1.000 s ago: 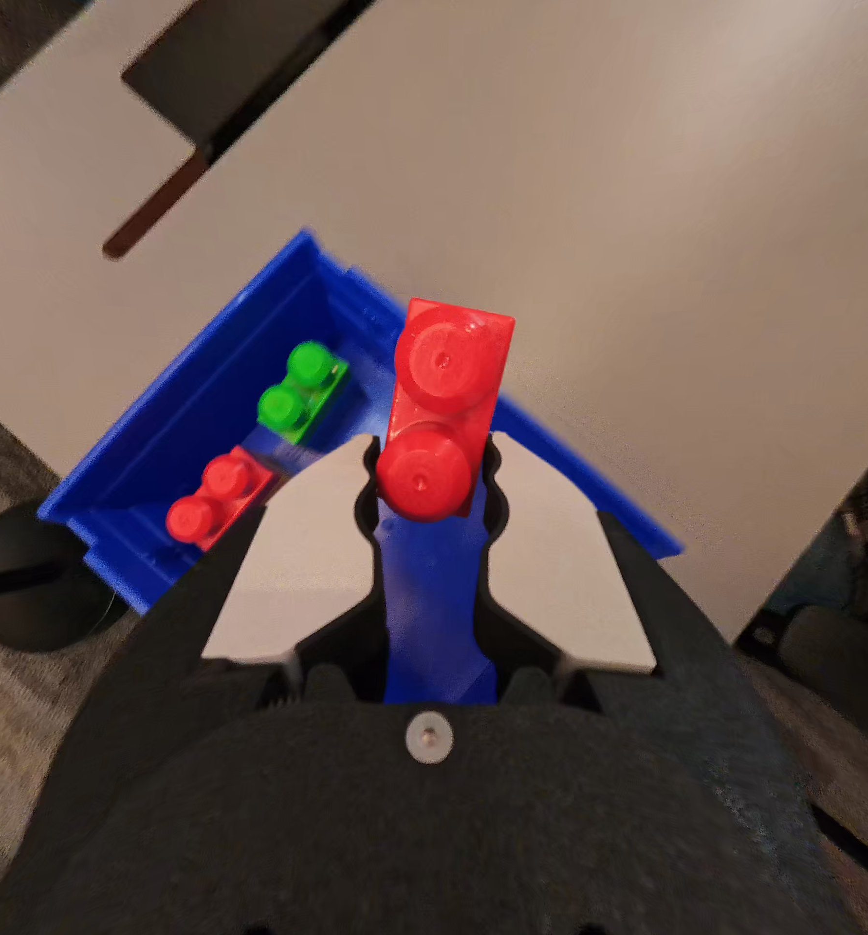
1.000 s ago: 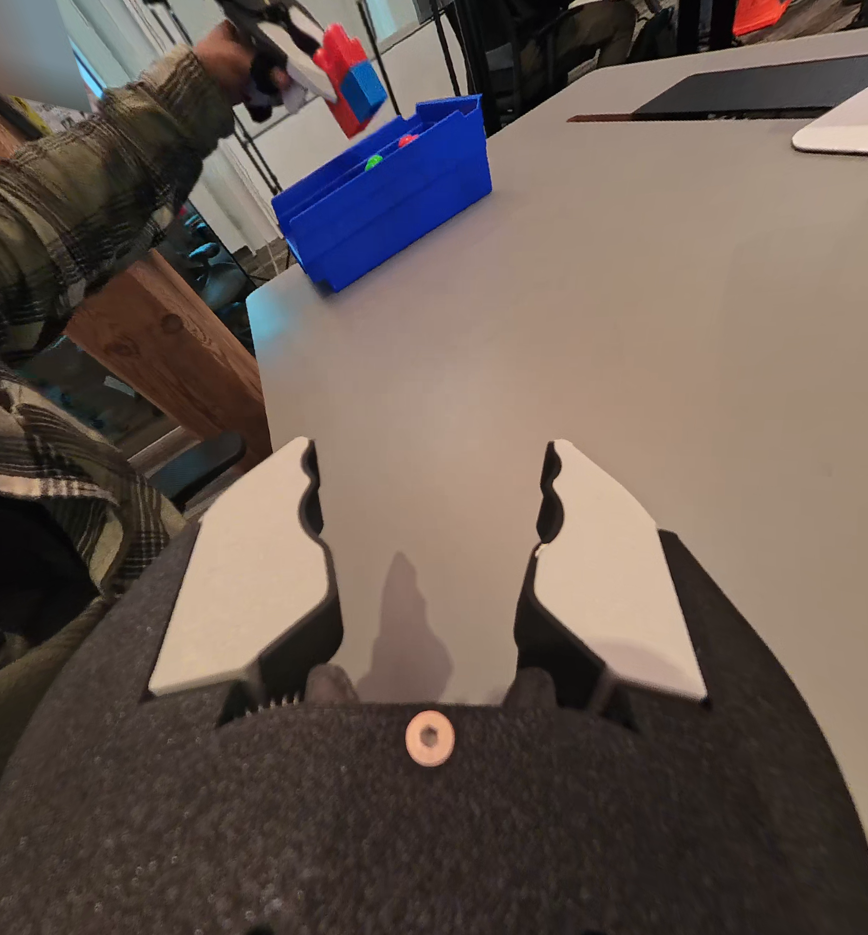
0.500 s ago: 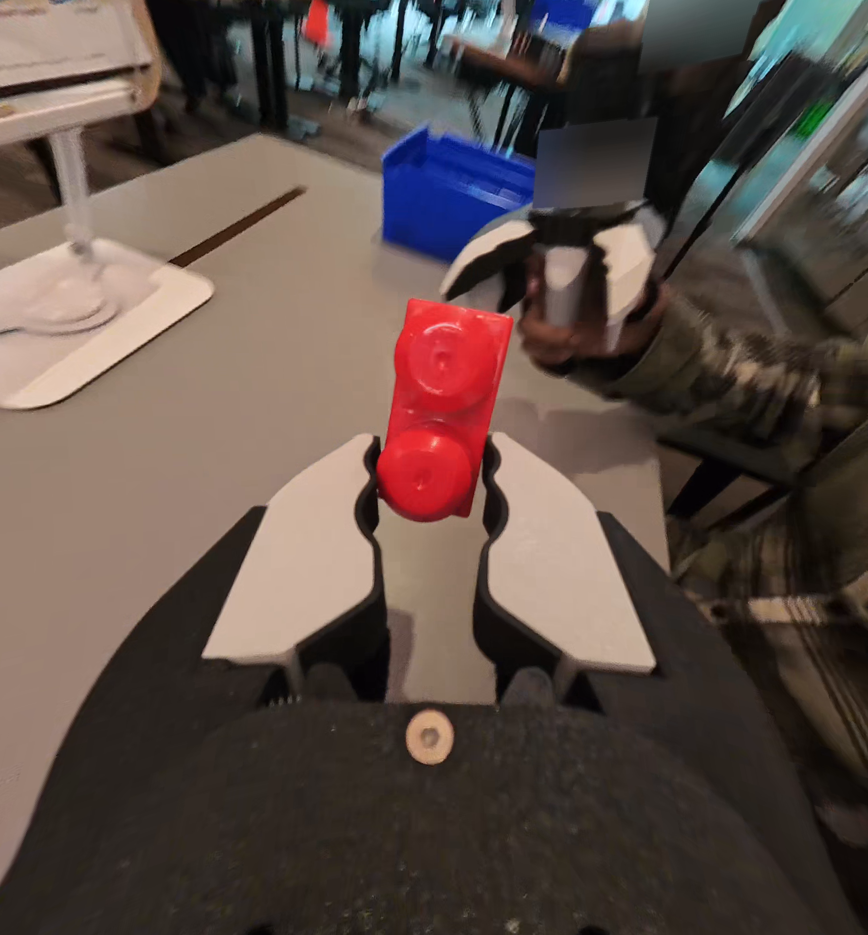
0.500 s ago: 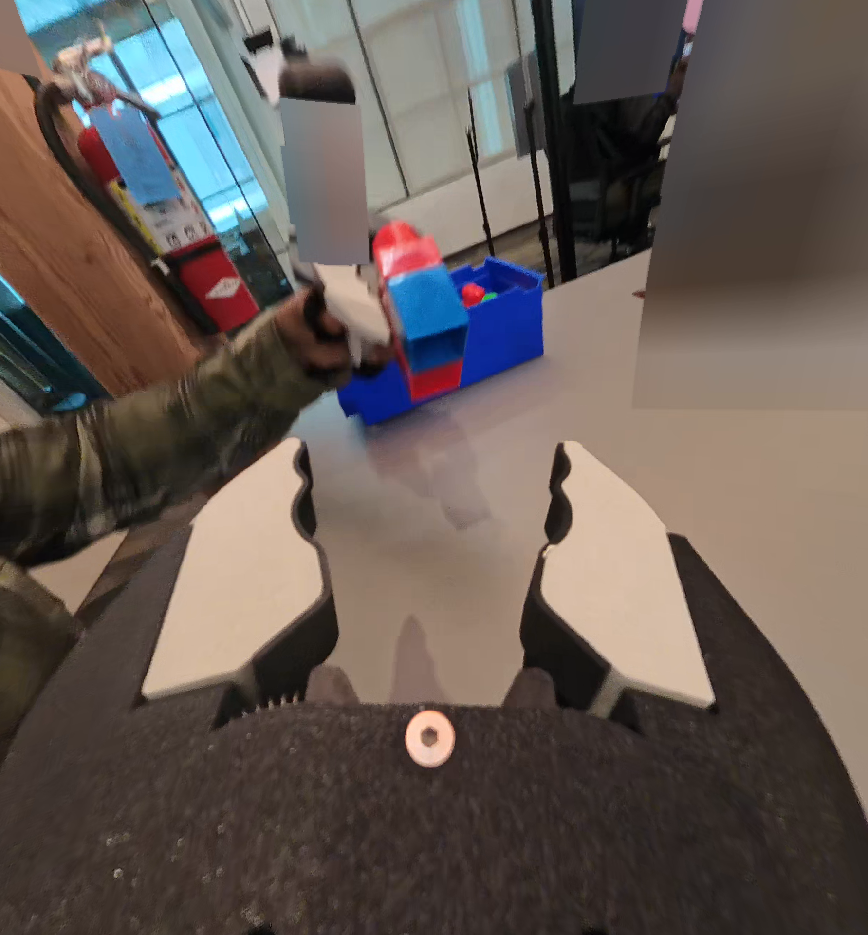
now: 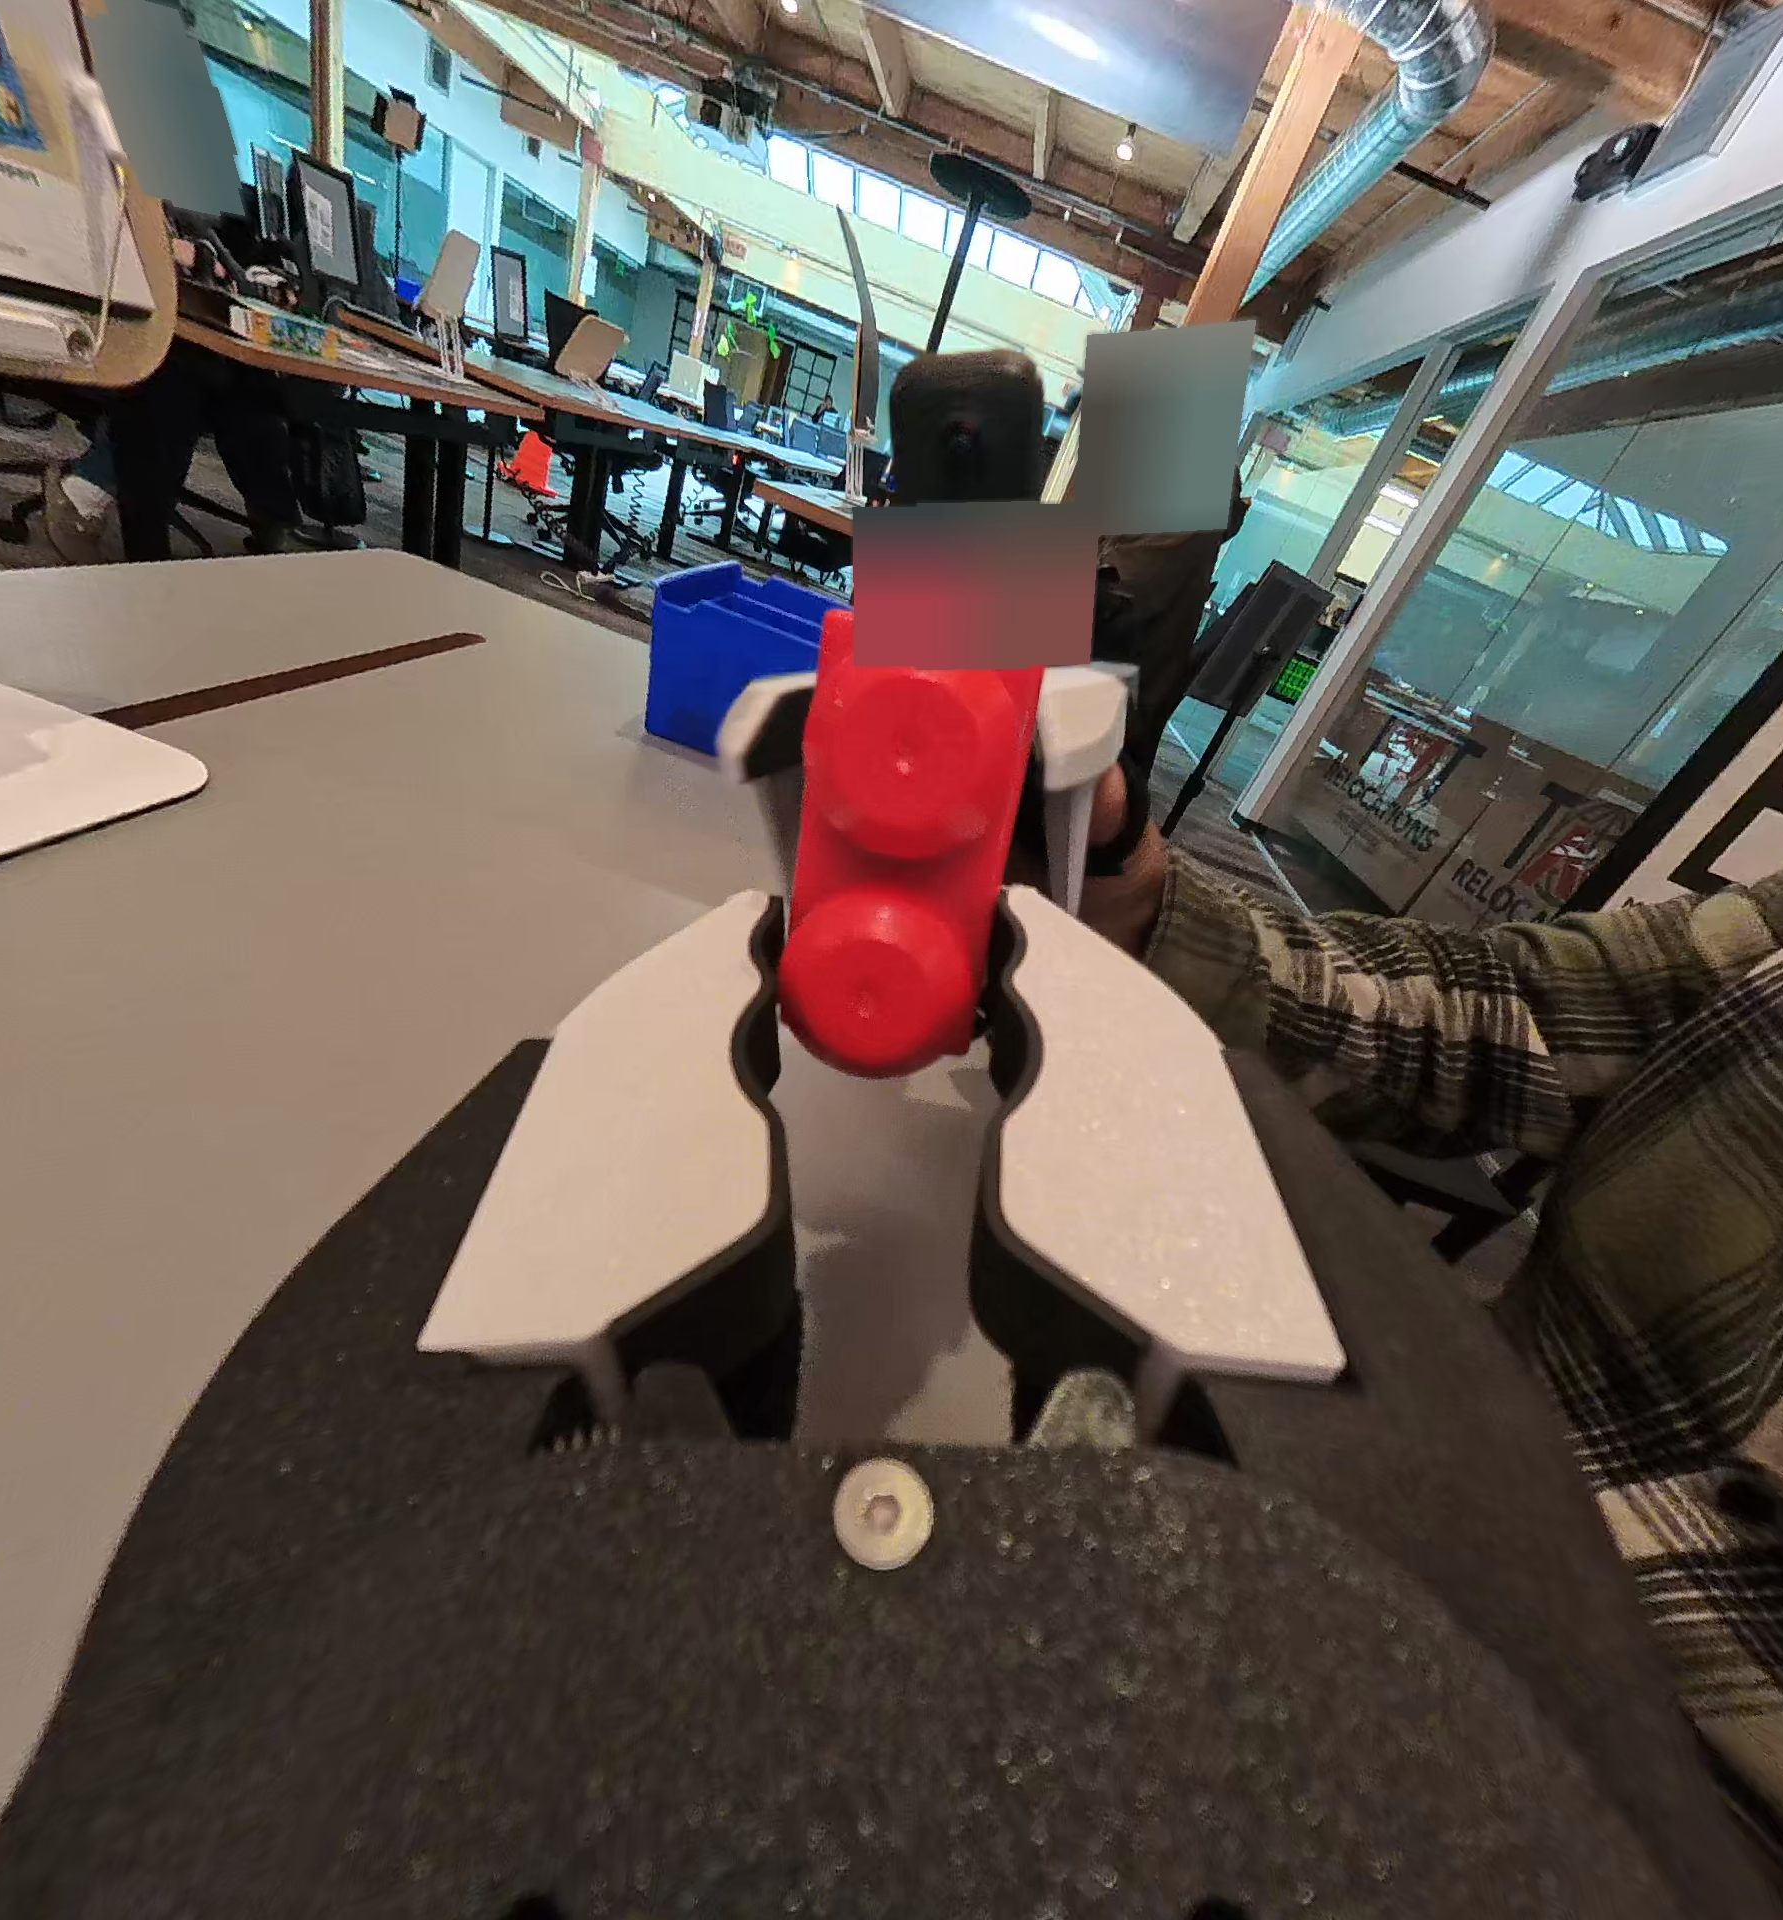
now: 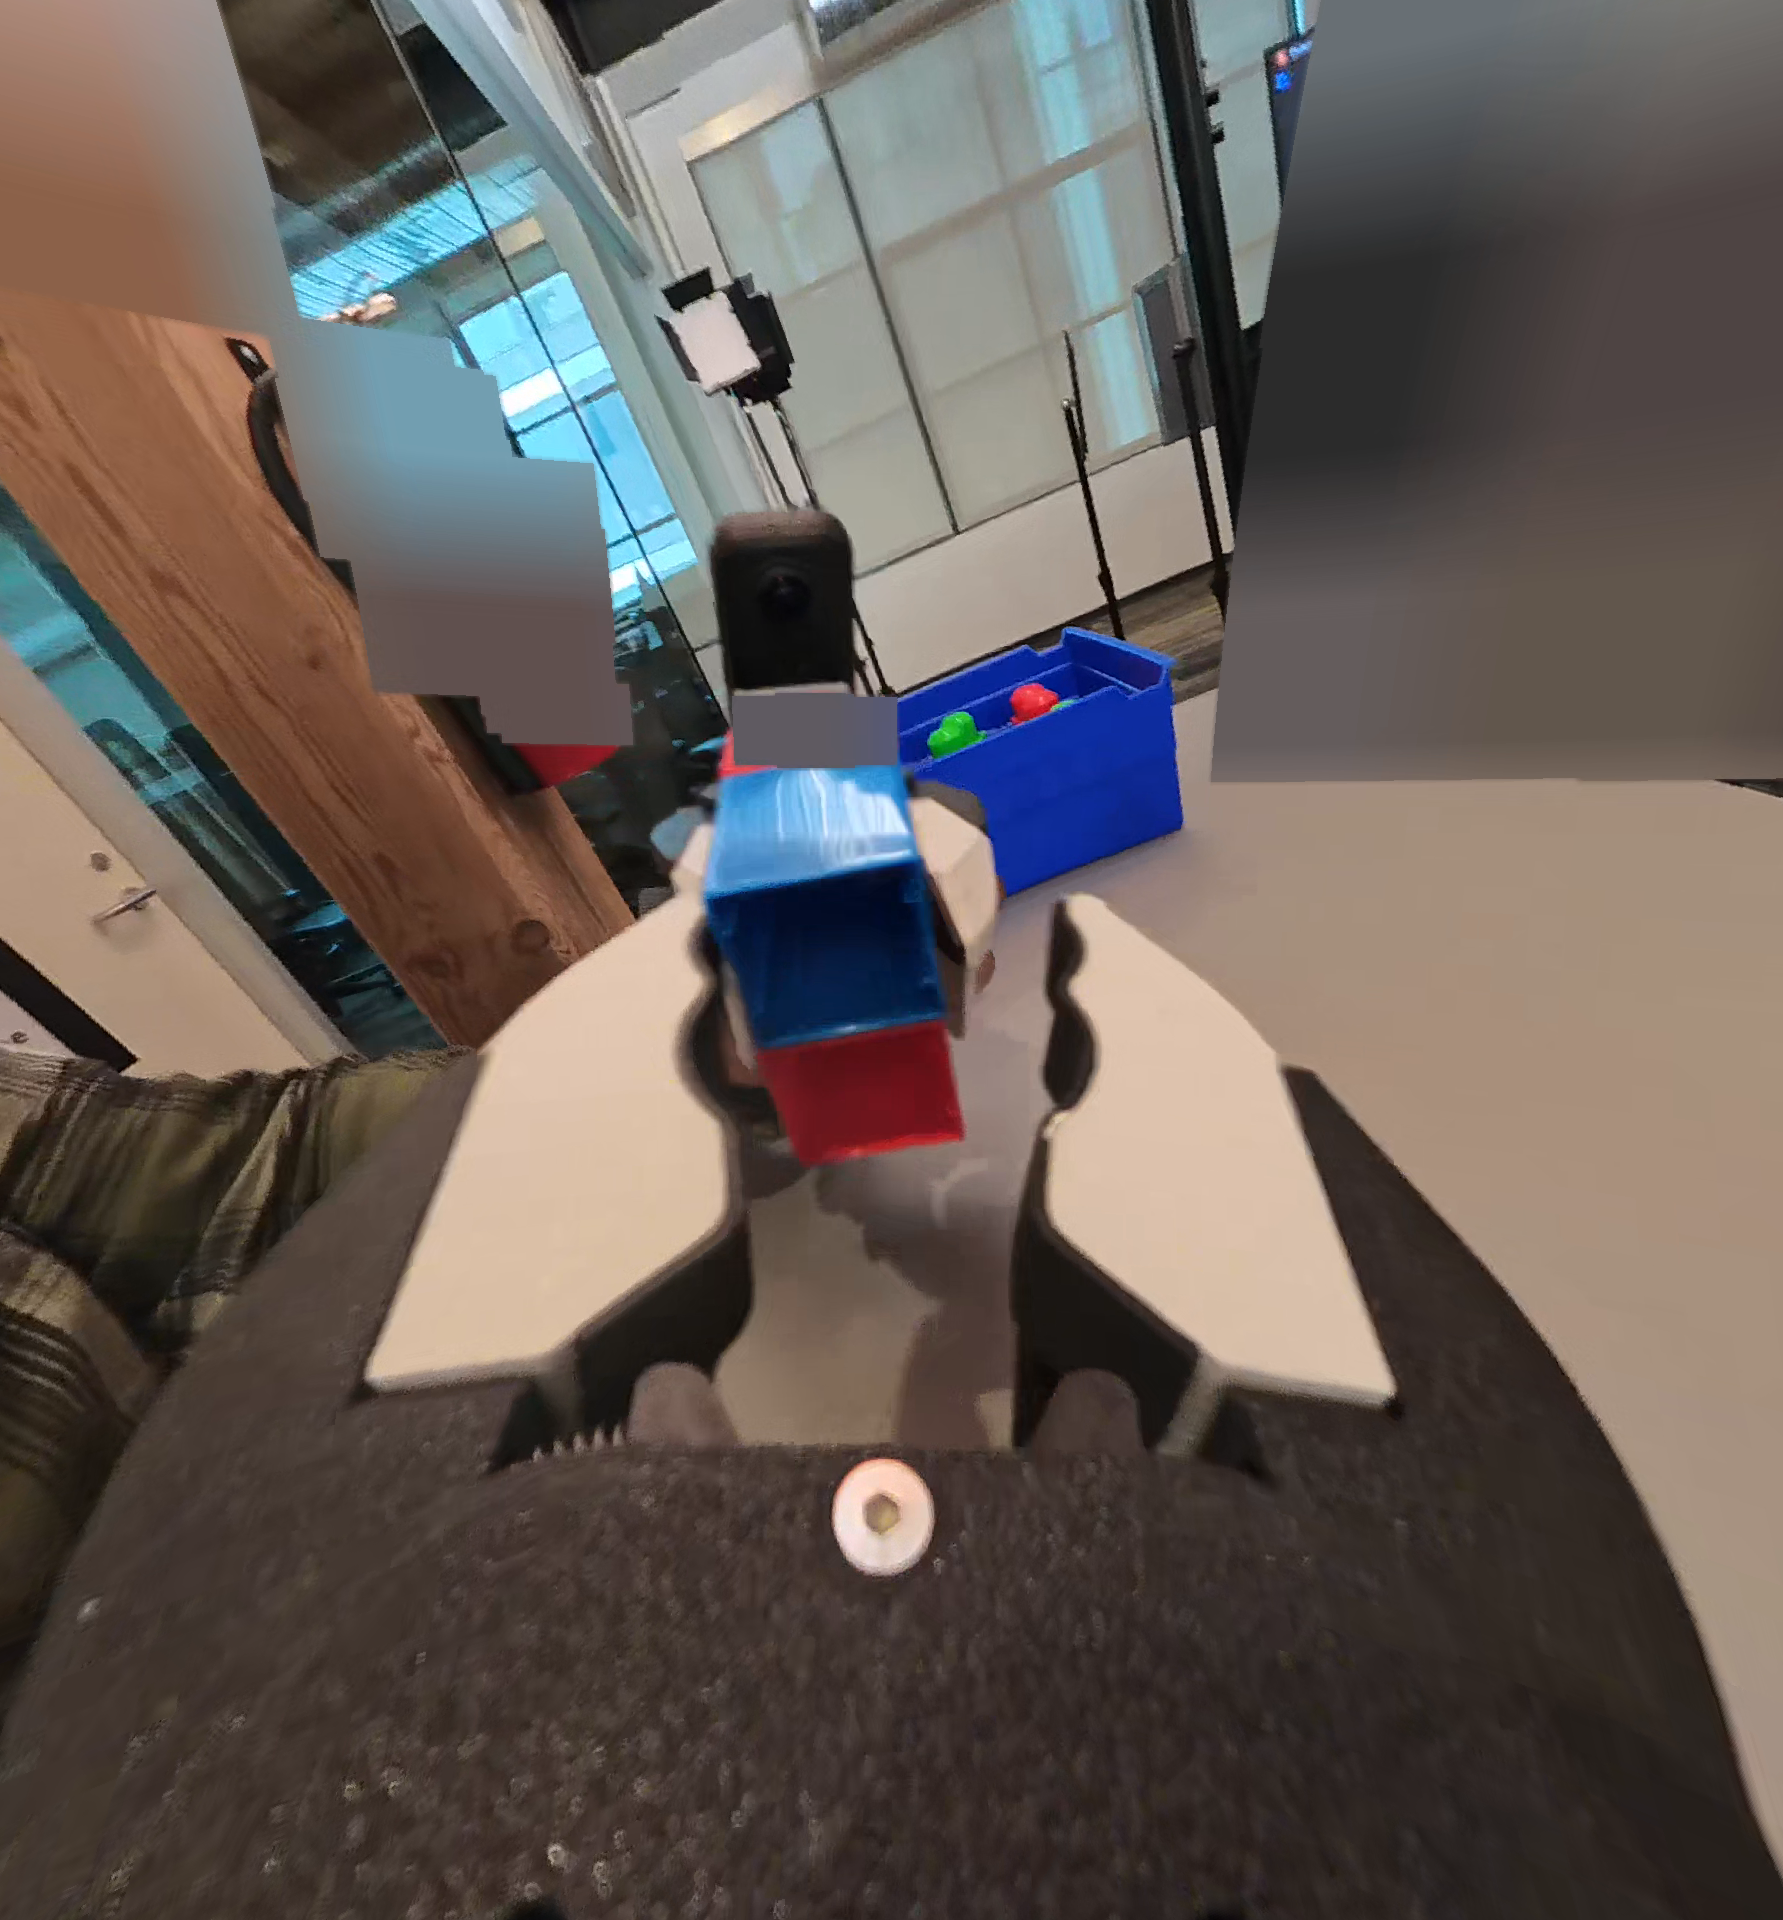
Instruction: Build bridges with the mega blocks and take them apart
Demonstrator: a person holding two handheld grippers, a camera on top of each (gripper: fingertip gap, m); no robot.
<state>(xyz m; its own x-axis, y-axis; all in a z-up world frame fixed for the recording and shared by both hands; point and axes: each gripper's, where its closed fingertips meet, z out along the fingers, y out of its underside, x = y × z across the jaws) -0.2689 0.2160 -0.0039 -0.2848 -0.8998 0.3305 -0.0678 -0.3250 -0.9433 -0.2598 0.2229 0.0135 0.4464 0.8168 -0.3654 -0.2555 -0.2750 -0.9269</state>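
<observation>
The left claw (image 5: 882, 961) is closed on a red block (image 5: 897, 831). The block is pinched between the two white fingers (image 5: 648, 1132), near their tips. It is tilted up and away from the claw, and two round red bumps are seen on its top. The block is held up in the air above the grey table (image 5: 243, 935).

From the right wrist view, a blue block (image 6: 825, 920) is seen stuck to the red block (image 6: 866, 1096). The blue one is on top and the red one is below it. Their hollow ends are turned toward this camera.

The right claw (image 6: 882, 997) is open wide. Nothing is held by it. The two joined blocks are seen in the gap between its fingers, closer to the finger on the left of the picture. It cannot be told if that finger is touched by the blocks.

A blue bin (image 6: 1063, 795) is set on the table, farther back. A green block (image 6: 954, 732) and another red block (image 6: 1032, 701) are kept inside it. The same bin (image 5: 721, 655) is seen behind the red block in the left wrist view. A plaid sleeve (image 5: 1438, 997) is seen at the right side there.
</observation>
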